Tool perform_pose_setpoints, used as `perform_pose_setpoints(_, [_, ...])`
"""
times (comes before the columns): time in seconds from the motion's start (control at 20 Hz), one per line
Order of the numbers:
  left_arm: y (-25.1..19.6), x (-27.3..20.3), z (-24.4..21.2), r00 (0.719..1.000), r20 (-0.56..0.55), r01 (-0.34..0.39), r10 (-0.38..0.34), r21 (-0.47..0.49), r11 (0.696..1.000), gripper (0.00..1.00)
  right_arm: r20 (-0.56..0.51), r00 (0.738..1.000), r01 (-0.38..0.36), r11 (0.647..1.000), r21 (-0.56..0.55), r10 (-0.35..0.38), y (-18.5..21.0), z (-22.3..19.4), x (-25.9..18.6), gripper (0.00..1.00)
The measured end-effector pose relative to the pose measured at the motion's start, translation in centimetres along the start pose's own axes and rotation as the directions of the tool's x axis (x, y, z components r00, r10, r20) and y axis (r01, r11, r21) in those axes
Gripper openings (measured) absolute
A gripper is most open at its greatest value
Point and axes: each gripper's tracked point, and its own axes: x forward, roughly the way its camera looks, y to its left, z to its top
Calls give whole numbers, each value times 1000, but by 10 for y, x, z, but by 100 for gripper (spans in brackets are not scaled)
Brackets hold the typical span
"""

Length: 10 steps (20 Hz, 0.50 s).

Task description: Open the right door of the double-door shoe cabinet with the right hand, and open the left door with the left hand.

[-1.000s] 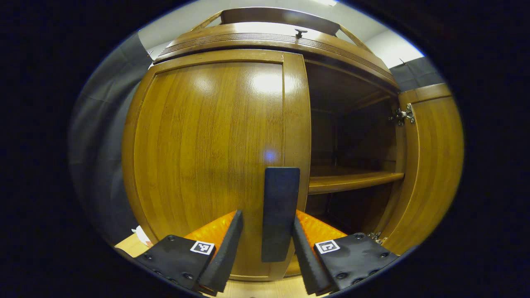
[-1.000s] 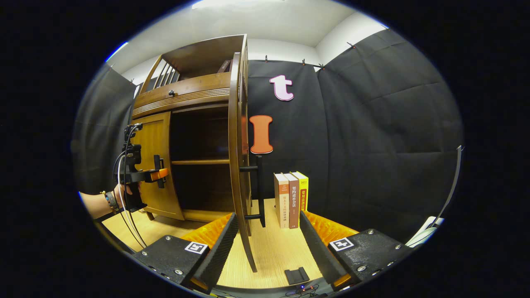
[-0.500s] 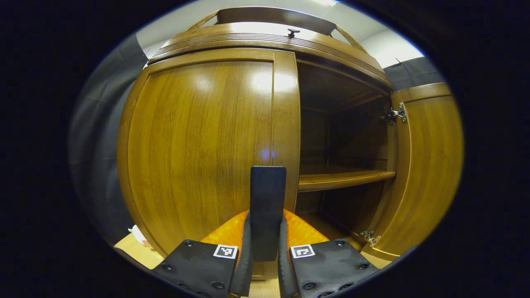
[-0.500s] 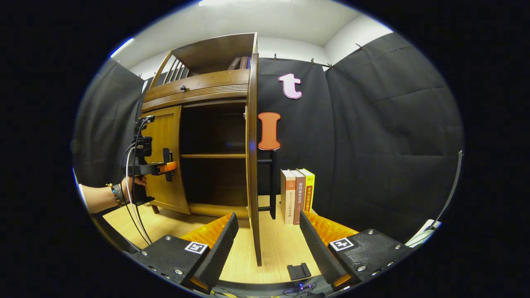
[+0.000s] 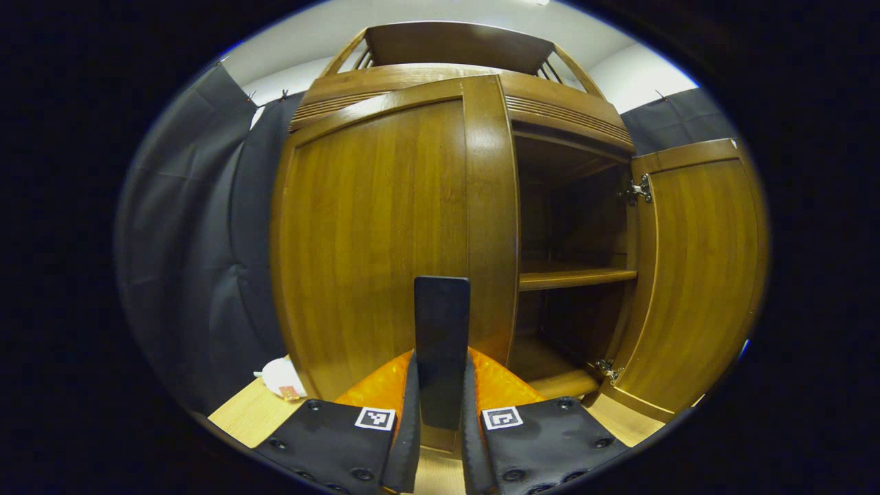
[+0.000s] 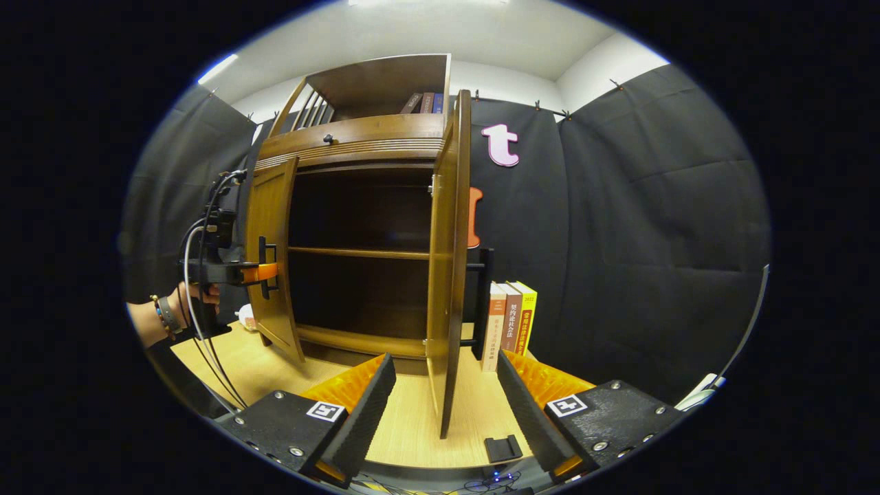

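The brown wooden shoe cabinet [image 6: 357, 141] stands on a light wooden table [image 6: 405, 426]. In the left gripper view my left gripper [image 5: 441, 363] is shut on the black bar handle [image 5: 441, 309] of the left door [image 5: 371, 234], which stands partly swung out. The right door [image 5: 694, 275] hangs wide open, baring a shelf [image 5: 574, 277]. In the right gripper view my right gripper [image 6: 445, 385] is open and holds nothing; the right door [image 6: 450, 275] stands edge-on ahead of it, its black handle [image 6: 485, 302] behind. The left gripper [image 6: 265, 273] and a hand [image 6: 199, 295] are at the left door [image 6: 271, 261].
Three upright books [image 6: 512, 323] stand right of the cabinet against the black cloth wall. A small black block [image 6: 502, 448] lies on the table's near edge. A white crumpled thing [image 5: 278, 377] lies on the table left of the cabinet. More books sit on top of the cabinet.
My left gripper closed on the left door's handle and has pulled the door outward. The right door has swung wider, and my open right gripper has drawn back from it.
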Motion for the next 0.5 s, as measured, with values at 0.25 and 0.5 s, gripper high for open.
perform_pose_setpoints(0.25, [39,-54,1,998,11,-66,66,0,998,32,2,999,-37,999,0,37,11,-1,10,92])
perform_pose_setpoints(0.5, [75,-88,3,990,32,-138,138,11,990,27,14,997,-76,997,14,76,26,4,26,92])
